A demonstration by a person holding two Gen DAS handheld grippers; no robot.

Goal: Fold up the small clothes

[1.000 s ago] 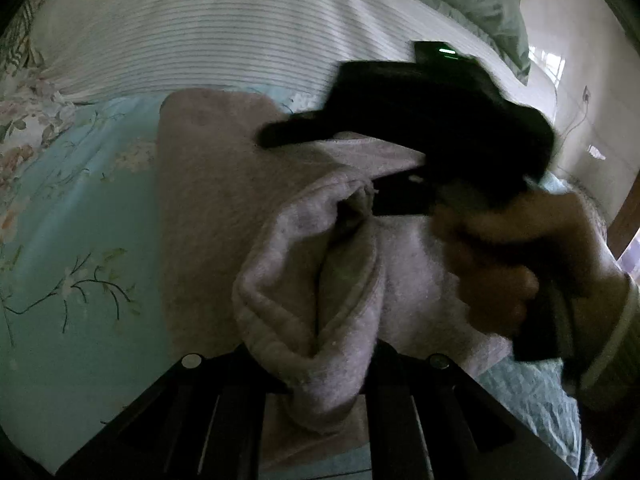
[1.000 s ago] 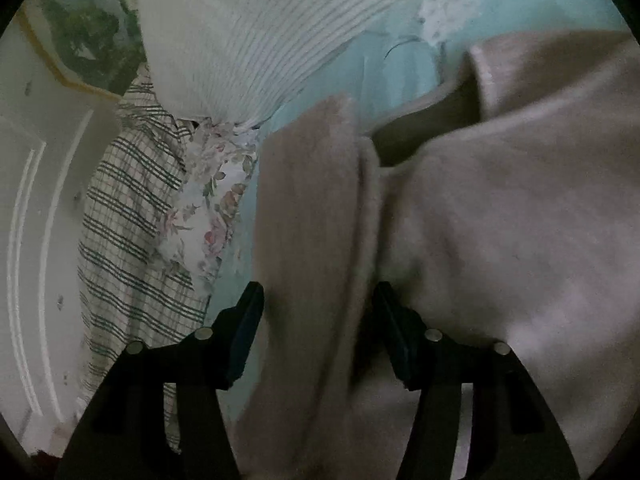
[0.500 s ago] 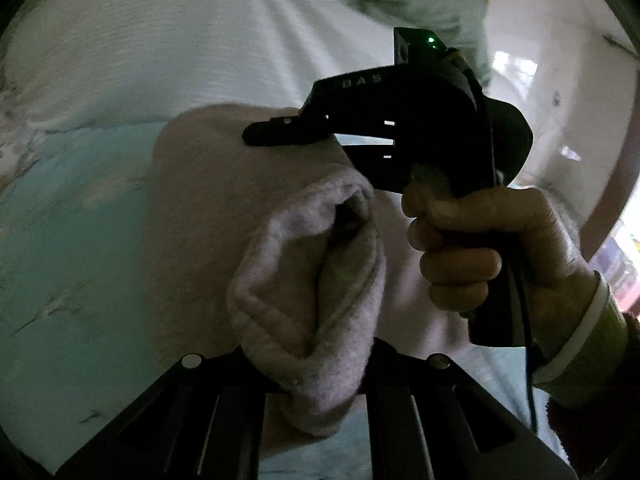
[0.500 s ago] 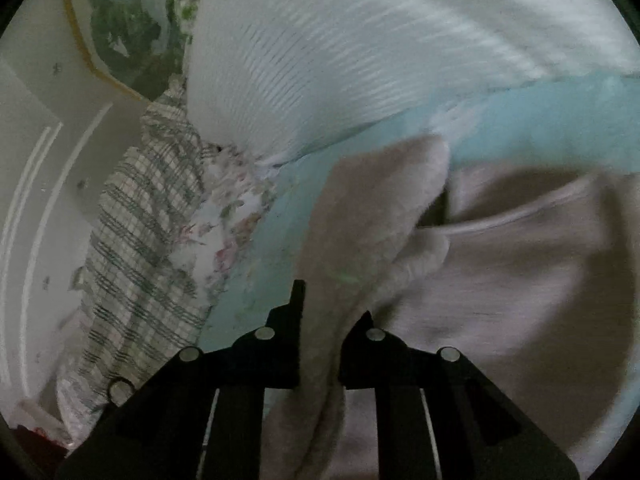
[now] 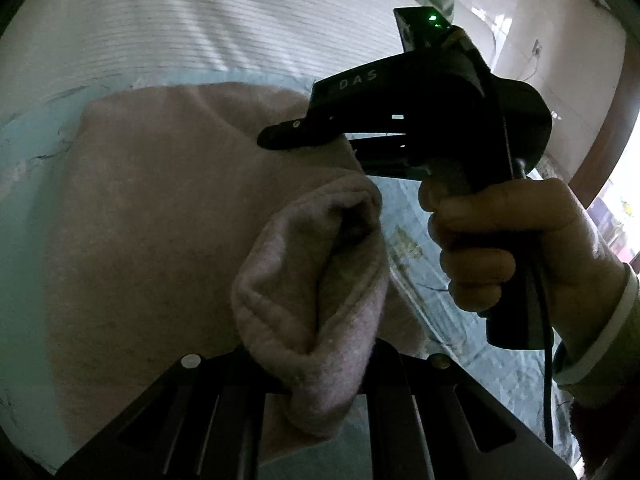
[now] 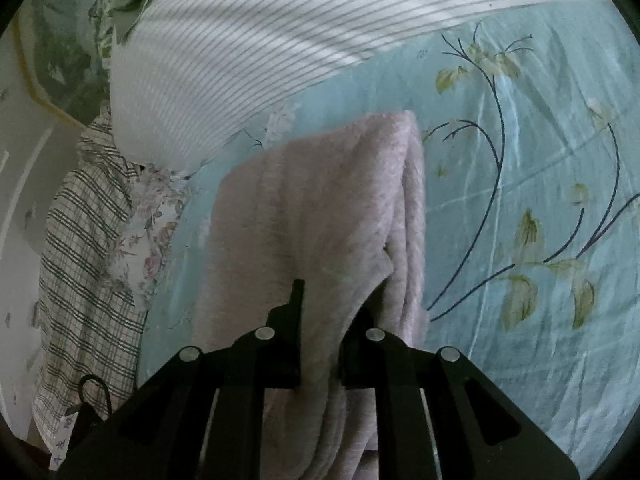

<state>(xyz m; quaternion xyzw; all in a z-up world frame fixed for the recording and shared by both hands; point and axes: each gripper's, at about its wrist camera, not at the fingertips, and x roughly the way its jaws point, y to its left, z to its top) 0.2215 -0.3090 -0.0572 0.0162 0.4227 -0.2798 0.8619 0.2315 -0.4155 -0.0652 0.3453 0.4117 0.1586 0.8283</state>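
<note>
A small pale pink fleece garment (image 5: 160, 208) hangs lifted above a light blue floral bedsheet (image 6: 520, 160). My left gripper (image 5: 316, 360) is shut on a bunched hem of the garment. My right gripper (image 6: 320, 320) is shut on another edge of the garment (image 6: 320, 208), which drapes forward from its jaws. In the left wrist view the right gripper (image 5: 320, 136) shows as a black tool held by a hand (image 5: 500, 248), its fingers pinching the cloth's top edge.
A white striped pillow (image 6: 240, 52) lies at the head of the bed, also in the left wrist view (image 5: 220, 28). A checked cloth (image 6: 80, 260) and a floral cloth (image 6: 148, 232) lie at the left edge. A wall and doorway (image 5: 580, 80) are at the right.
The right gripper closed on the garment's edge and lifted it. Both grippers have raised the cloth off the sheet, exposing more blue sheet beneath it.
</note>
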